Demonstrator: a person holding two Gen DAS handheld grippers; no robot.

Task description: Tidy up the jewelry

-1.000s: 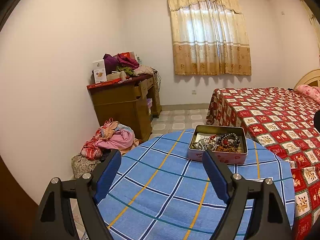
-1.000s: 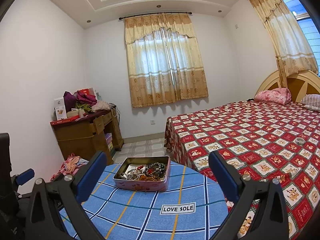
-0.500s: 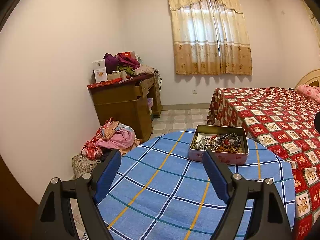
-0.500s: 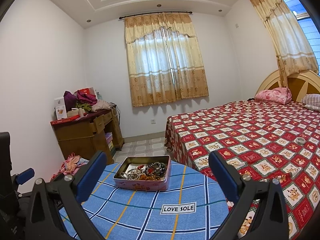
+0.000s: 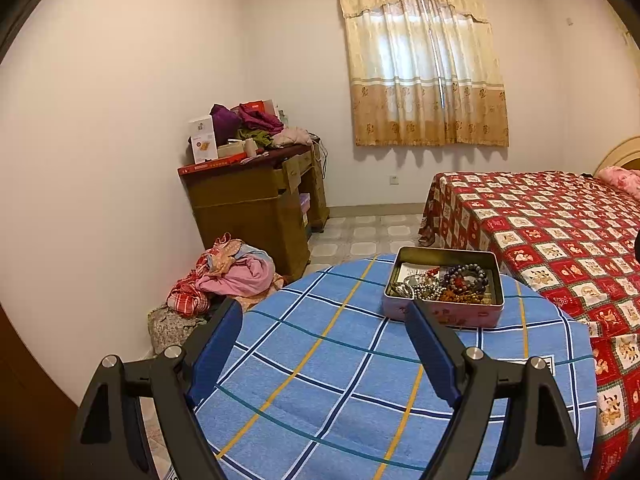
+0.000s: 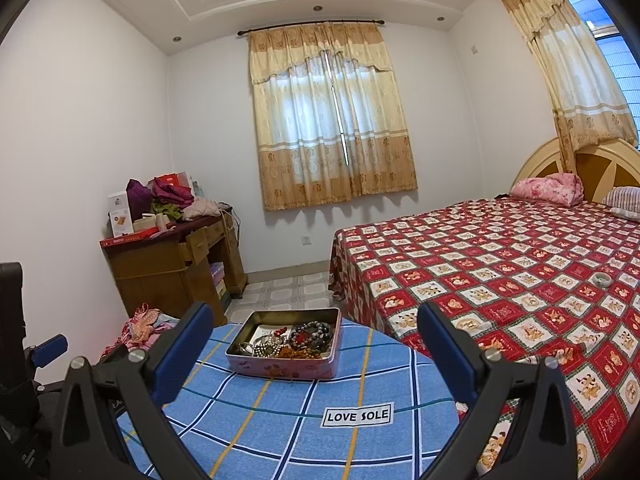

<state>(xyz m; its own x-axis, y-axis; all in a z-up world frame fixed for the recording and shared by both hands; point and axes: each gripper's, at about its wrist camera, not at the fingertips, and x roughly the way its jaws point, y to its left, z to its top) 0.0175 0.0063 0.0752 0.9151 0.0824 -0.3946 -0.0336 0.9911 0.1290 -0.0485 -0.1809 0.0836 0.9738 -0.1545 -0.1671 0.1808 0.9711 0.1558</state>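
Observation:
A pink tin box (image 5: 442,314) with no lid stands at the far side of a round table covered by a blue checked cloth (image 5: 320,380). It holds tangled jewelry (image 5: 448,282): dark bead bracelets, silver chains, amber beads. In the right wrist view the box (image 6: 284,368) and the jewelry (image 6: 296,340) sit ahead, centred. My left gripper (image 5: 324,322) is open and empty, above the cloth, short of the box. My right gripper (image 6: 314,326) is open and empty, also short of the box. A pale green bangle (image 6: 602,278) lies on the bed.
A bed with a red patterned cover (image 6: 500,264) borders the table's right side. A wooden desk (image 5: 248,204) piled with clothes and boxes stands by the left wall. A heap of clothes (image 5: 228,276) lies on the floor. A "LOVE SOLE" label (image 6: 357,415) is on the cloth.
Both grippers have stayed open and nearly still; the left wrist view has drifted very slightly. The box and jewelry have not moved.

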